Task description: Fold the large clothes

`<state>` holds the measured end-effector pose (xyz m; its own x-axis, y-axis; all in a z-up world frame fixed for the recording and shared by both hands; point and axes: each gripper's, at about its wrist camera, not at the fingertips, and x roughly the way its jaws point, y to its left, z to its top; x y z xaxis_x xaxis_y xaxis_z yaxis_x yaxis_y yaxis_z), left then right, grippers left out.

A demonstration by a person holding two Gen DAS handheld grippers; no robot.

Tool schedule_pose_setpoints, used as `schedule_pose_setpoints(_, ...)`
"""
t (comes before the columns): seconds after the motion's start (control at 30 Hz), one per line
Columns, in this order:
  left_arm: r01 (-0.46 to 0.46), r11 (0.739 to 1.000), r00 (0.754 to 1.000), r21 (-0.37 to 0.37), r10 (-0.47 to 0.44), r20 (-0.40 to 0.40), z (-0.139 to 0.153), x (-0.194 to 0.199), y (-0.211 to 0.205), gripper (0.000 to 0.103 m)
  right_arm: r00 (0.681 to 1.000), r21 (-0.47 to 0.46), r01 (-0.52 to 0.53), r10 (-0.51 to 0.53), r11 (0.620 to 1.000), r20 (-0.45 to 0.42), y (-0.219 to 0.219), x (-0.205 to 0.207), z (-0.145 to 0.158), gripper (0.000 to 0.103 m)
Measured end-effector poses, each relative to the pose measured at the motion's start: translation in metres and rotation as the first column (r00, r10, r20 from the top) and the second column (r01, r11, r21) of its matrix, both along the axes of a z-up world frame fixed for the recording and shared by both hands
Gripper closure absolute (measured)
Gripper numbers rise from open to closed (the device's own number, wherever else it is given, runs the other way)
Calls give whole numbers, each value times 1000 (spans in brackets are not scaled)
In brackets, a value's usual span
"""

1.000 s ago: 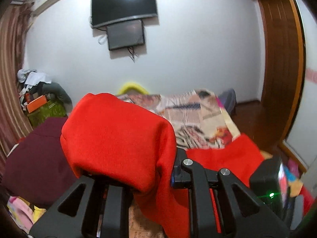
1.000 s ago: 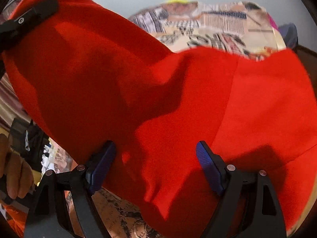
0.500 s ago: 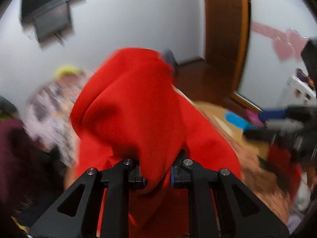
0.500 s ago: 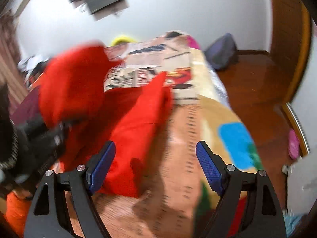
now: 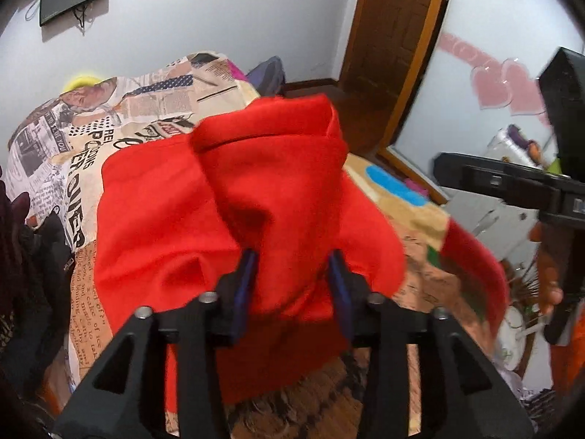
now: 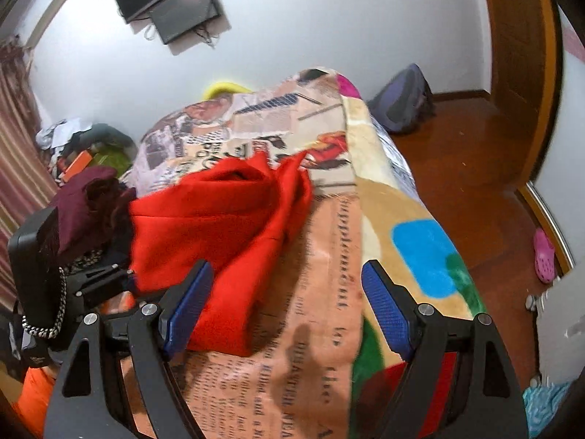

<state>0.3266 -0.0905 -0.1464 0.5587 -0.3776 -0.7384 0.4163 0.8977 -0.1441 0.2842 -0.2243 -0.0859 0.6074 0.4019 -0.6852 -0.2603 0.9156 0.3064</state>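
As left gripper opens, red garment between.

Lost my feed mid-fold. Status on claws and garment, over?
Left claw opening, red garment bunched between its pads. Right claw open, empty, beside the garment. Maroon clothes piled alongside on the bed.

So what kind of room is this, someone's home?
Most likely a bedroom in a home. A bed covered by a newspaper-print blanket fills the middle, a dark screen hangs on the wall, and a backpack sits on the wooden floor by the door. The red garment lies on the bed.
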Motion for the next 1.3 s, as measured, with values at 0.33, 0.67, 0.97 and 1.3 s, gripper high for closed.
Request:
schedule_pose_setpoints(0.33, -134, 988, 982, 75, 122, 147, 37, -25, 48, 31, 992, -4, -105, 105, 994, 71, 55, 0, 20, 19)
schedule_pose_setpoints(0.67, -298, 953, 954, 62, 300, -22, -13, 12, 104, 30, 997, -72, -79, 79, 994, -1, 108, 33, -12, 16)
schedule_pose_setpoints(0.97, -246, 963, 968, 110, 250, -26, -42, -2, 99, 24, 992, -79, 76, -83, 994, -95, 46, 43, -42, 16)
schedule_pose_setpoints(1.3, -259, 963, 961, 74, 265, -74, -47, -17, 114, 21, 983, -53, 48, -57, 997, -174, 19, 19, -54, 15)
